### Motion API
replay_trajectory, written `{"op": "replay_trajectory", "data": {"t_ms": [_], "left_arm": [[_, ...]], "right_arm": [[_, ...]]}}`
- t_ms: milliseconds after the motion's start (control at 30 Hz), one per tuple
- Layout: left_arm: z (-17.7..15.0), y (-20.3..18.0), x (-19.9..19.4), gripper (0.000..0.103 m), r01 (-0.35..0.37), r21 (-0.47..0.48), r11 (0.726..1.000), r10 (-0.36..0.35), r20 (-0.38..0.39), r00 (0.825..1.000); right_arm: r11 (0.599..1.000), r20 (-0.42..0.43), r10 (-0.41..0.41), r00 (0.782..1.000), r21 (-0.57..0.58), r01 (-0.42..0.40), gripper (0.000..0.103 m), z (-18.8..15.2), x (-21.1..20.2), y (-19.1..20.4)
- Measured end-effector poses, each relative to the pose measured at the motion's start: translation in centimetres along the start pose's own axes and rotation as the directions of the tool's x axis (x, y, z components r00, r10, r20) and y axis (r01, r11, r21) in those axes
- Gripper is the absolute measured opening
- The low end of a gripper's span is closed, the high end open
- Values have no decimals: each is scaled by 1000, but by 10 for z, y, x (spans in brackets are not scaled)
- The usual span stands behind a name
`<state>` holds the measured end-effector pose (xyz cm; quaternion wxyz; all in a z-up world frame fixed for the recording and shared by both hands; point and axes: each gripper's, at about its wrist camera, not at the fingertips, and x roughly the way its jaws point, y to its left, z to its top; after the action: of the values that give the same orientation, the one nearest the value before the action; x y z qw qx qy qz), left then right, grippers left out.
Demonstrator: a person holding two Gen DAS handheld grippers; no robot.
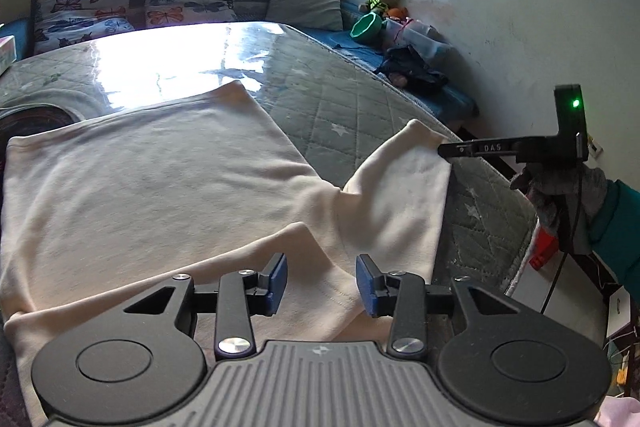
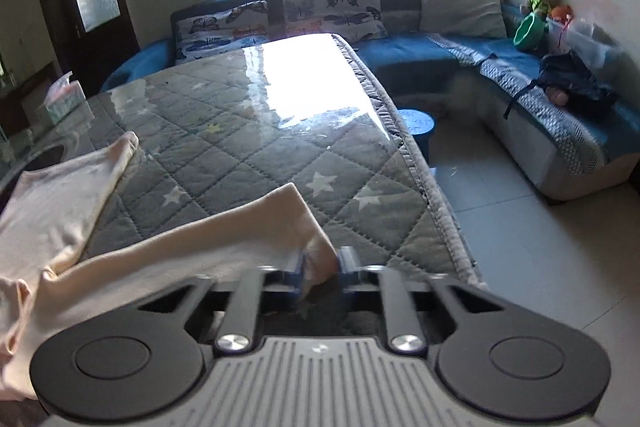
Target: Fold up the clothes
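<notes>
Right gripper pinching cream shirt sleeve, left gripper agape

The cream shirt lay mostly flat on the quilted table, body spread out with a few soft wrinkles. One sleeve stuck out to the right, its cuff end lifted a bit, and the near hem bunched into a fold.

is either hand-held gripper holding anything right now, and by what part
The right hand-held gripper pinches the cream garment by the end of its sleeve. The left hand-held gripper is open above the garment, holding nothing.
</notes>
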<state>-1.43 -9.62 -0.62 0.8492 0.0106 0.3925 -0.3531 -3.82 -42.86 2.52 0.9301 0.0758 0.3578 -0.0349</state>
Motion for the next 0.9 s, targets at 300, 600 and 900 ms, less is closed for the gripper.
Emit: {"op": "replay_trajectory", "data": {"t_ms": [300,600,900], "left_arm": [[0,-17,22,42,-29,89,996,31,-17,999],[-2,-18,14,47,-18,94,995,16,24,1000],[-8,39,-51,55,-121,-60,991,129,155,979]], "right_arm": [[999,84,25,996,25,-27,8,4,-28,-2],[999,89,52,995,12,-53,8,11,-40,11],[962,120,248,961,-150,-229,8,49,-86,87]]}}
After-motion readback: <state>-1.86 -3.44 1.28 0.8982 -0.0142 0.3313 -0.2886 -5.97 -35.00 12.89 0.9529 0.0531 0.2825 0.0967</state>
